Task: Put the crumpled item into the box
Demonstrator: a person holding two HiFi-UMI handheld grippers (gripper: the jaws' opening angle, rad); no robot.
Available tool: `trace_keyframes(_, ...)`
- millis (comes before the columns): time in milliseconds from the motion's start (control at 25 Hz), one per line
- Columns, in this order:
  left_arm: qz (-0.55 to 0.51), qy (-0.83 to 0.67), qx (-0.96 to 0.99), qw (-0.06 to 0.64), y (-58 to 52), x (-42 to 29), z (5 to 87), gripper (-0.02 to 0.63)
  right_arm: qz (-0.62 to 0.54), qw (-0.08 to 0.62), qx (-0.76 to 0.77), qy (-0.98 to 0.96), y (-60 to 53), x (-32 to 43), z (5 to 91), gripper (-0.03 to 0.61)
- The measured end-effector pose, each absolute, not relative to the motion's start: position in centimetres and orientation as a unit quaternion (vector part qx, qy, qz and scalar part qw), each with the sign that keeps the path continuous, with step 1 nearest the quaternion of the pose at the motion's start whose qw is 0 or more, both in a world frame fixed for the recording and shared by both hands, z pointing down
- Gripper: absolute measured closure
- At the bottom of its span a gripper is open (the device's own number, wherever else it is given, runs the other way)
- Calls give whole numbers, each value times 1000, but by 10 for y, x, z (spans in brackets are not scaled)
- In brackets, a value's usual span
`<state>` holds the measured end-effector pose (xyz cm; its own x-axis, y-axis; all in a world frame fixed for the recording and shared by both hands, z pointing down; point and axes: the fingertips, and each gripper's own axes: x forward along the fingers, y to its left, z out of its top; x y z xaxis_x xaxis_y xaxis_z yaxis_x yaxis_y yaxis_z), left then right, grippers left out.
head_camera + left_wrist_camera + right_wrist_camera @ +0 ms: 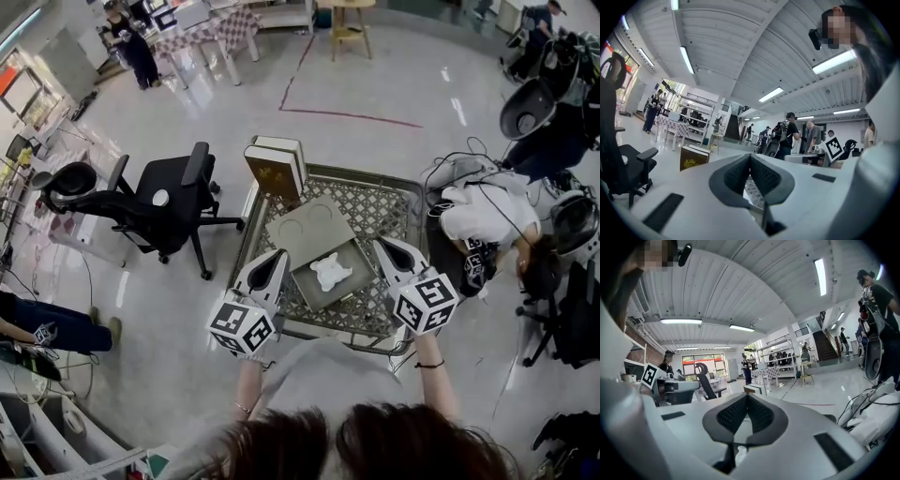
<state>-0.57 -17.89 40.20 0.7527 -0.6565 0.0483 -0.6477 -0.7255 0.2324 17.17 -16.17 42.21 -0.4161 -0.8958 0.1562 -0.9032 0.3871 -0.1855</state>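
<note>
Head view: crumpled item [330, 272] lies inside the open box [349, 289] at the middle of the surface [384, 211]; left tool [277, 258] and right tool [384, 247] flank the box, both closed tight, empty.

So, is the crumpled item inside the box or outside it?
Inside. The head view shows the white crumpled item lying within the walls of the open box on the table.

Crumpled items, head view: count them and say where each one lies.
1. The white crumpled item lies in the open box at the middle of the table. No other shows, though the box's walls could hide more.
</note>
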Motion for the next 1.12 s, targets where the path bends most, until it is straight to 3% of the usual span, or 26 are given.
trace_keyframes(320, -25, -363, 928, 82, -181, -9, 380, 595, 101, -28, 559, -822, -161, 191, 393, 557)
trace_keyframes(1120, -32, -379, 923, 56, -185, -25, 366, 596, 64, -18, 583, -810, -154, 204, 383, 557)
